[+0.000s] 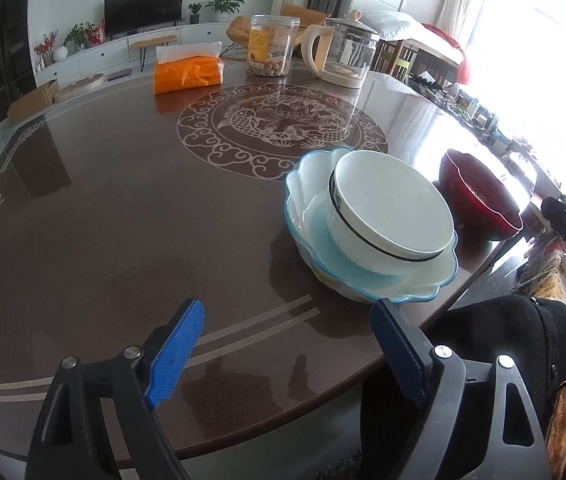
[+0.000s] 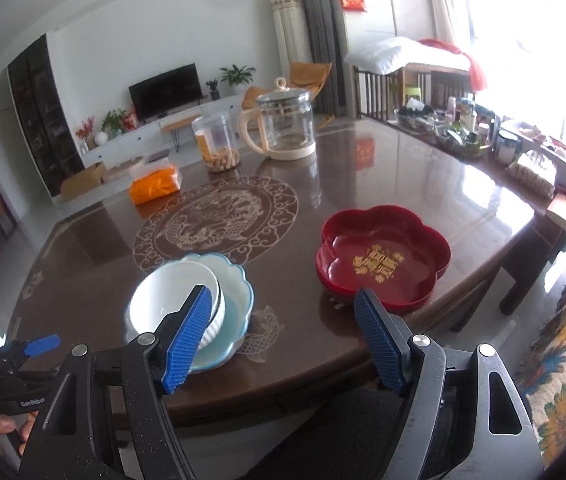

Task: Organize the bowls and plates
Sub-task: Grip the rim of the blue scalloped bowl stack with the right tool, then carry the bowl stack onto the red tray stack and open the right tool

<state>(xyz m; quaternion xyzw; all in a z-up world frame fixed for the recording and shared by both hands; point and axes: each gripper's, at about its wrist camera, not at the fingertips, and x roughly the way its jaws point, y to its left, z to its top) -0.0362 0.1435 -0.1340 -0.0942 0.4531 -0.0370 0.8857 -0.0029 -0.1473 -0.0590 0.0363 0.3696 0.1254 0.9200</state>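
**A:** Why does everything sit on the near side of the table [image 1: 123, 208]?

**B:** Within reach of both tongs, I'd say. The red flower-shaped dish [image 2: 383, 258] stands alone to the right, near the edge, mouth up; it is nearly round, so it has no real long axis. Left of it, apart from it, the scalloped blue plate [image 1: 435, 280] carries the white bowl [image 1: 391, 208].

**A:** That bowl isn't level.

**B:** No. It leans on the plate's sloping wall, so its mouth tips toward the right, away from the left gripper. Also round, no long axis.

**A:** And the tongs?

**B:** The left gripper [image 1: 287, 350] hangs spread wide and empty above the table's near edge, just short of the blue plate. The right gripper [image 2: 283, 340] is likewise parted and holds nothing, hovering between the stacked pair and the red dish. I judge the stacking is partly done, the red dish left over.
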